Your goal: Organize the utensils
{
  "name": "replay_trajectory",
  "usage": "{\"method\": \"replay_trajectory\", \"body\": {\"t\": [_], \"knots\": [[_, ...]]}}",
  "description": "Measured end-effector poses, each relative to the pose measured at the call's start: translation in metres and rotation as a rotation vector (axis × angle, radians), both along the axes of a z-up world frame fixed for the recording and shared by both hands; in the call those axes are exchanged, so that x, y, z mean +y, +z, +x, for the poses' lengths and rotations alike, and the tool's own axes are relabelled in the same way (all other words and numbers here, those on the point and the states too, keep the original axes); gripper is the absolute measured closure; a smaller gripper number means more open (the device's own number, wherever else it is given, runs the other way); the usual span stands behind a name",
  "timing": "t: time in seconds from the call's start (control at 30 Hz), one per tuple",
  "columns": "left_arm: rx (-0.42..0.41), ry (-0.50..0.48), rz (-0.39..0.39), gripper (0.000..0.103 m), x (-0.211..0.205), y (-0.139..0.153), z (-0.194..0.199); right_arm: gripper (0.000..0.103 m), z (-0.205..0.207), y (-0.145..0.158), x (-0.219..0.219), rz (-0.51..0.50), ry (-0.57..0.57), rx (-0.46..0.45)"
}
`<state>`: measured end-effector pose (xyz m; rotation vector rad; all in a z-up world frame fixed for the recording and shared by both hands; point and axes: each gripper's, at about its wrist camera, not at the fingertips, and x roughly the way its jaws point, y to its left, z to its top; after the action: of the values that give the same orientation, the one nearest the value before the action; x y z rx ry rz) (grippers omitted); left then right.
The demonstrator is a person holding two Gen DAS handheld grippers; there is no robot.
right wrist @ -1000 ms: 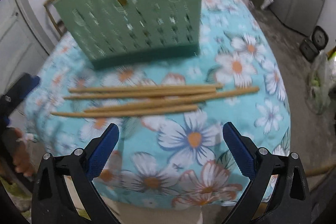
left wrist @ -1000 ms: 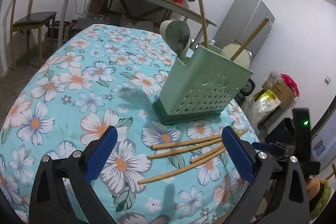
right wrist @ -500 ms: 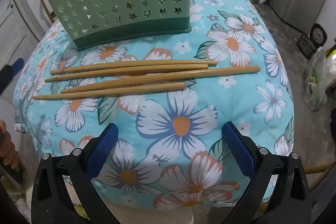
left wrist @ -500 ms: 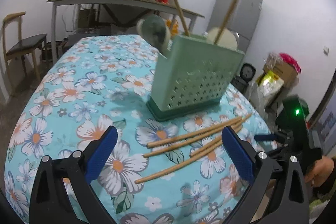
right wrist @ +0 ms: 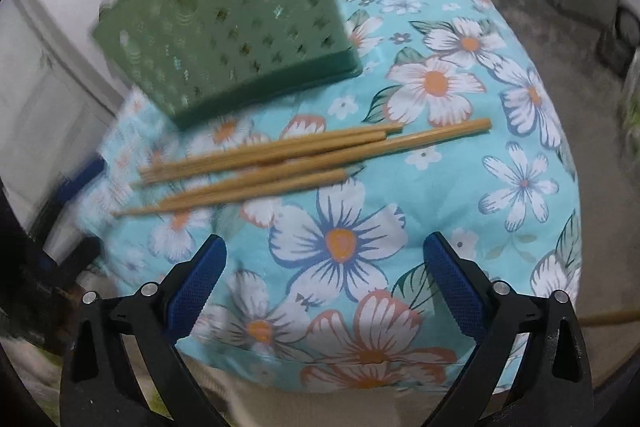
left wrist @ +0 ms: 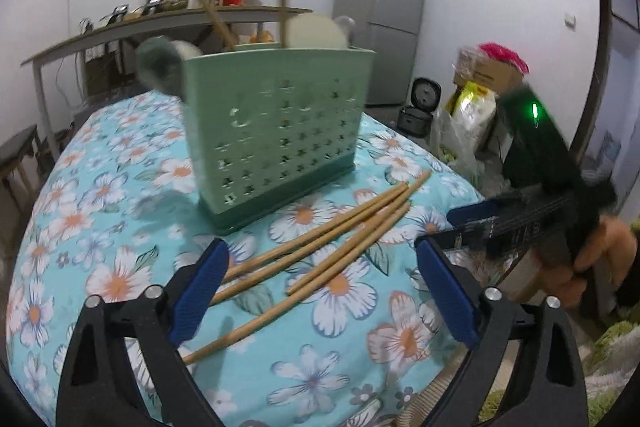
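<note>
Left wrist view: the left hand-held gripper (left wrist: 320, 291) hangs wide, jaws closing over four chopsticks (left wrist: 320, 247) on the floral table (left wrist: 100, 195). The green holder (left wrist: 276, 135) stands behind; a grey refrigerator (left wrist: 380, 11) beyond.

Right wrist view: the right hand-held gripper (right wrist: 324, 283), wide and closing, is empty; chopsticks (right wrist: 304, 155) lie ahead.

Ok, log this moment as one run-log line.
stage: approach | left gripper: closing, chopsticks between fingers, untouched | right gripper: closing, empty, short of chopsticks | green holder: upright on floral cloth
</note>
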<state>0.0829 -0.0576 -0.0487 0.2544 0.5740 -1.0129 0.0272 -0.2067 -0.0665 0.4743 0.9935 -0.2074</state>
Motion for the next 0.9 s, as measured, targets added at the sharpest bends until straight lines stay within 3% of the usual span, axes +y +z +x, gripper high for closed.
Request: {"method": "replay_trajectory", "body": {"t": [0.23, 0.4, 0.47, 0.7, 0.77, 0.9], "knots": [[-0.051, -0.055, 0.064, 0.039, -0.023, -0.008, -0.013, 0.045, -0.024, 0.003, -0.061, 0.293, -0.166, -0.122], [-0.051, -0.091, 0.100, 0.056, -0.032, -0.013, -0.016, 0.054, -0.025, -0.009, -0.093, 0.441, -0.297, -0.122], [-0.051, -0.110, 0.117, 0.067, -0.035, -0.015, -0.019, 0.055, -0.025, -0.013, -0.097, 0.474, -0.327, -0.116], [-0.065, -0.160, 0.123, 0.083, -0.045, -0.016, -0.027, 0.063, -0.029, -0.021, -0.103, 0.536, -0.466, -0.153], [-0.068, -0.176, 0.128, 0.086, -0.048, -0.016, -0.031, 0.068, -0.029, -0.023, -0.101, 0.535, -0.493, -0.160], [-0.084, -0.177, 0.153, 0.086, -0.056, -0.019, -0.034, 0.091, -0.024, -0.030, -0.103, 0.558, -0.518, -0.170]]}}
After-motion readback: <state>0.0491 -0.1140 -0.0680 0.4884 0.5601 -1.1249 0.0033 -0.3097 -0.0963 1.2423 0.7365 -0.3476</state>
